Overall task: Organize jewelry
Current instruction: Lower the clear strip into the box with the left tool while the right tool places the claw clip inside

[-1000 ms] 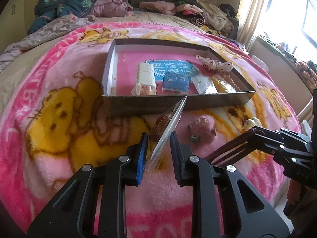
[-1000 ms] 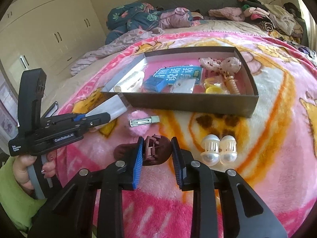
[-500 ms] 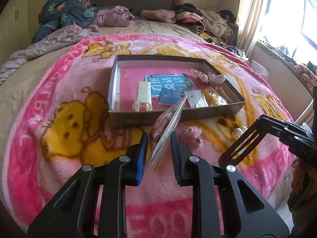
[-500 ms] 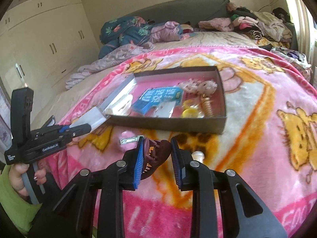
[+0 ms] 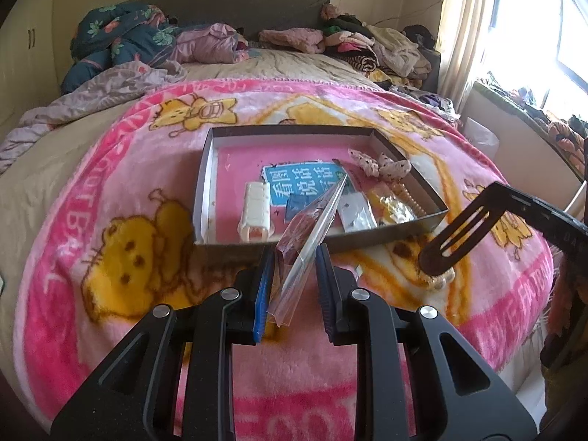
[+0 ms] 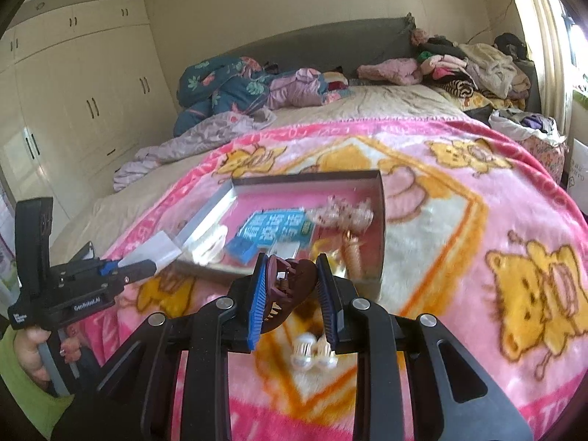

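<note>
right gripper (image 6: 290,290) clamped on maroon hair claw (image 6: 290,286) | left gripper (image 5: 294,286) pinching clear packet (image 5: 312,231), long axis pointing forward | open box (image 5: 404,229) on bed blanket lies straight ahead, below both; neither clearly nearer

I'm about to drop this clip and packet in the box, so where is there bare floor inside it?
Inside the box, the far strip between the back wall and the blue card is bare, as is the left lane between the left wall and the white case. The right half is crowded: spotted bows, gold beads, clear packets.
</note>
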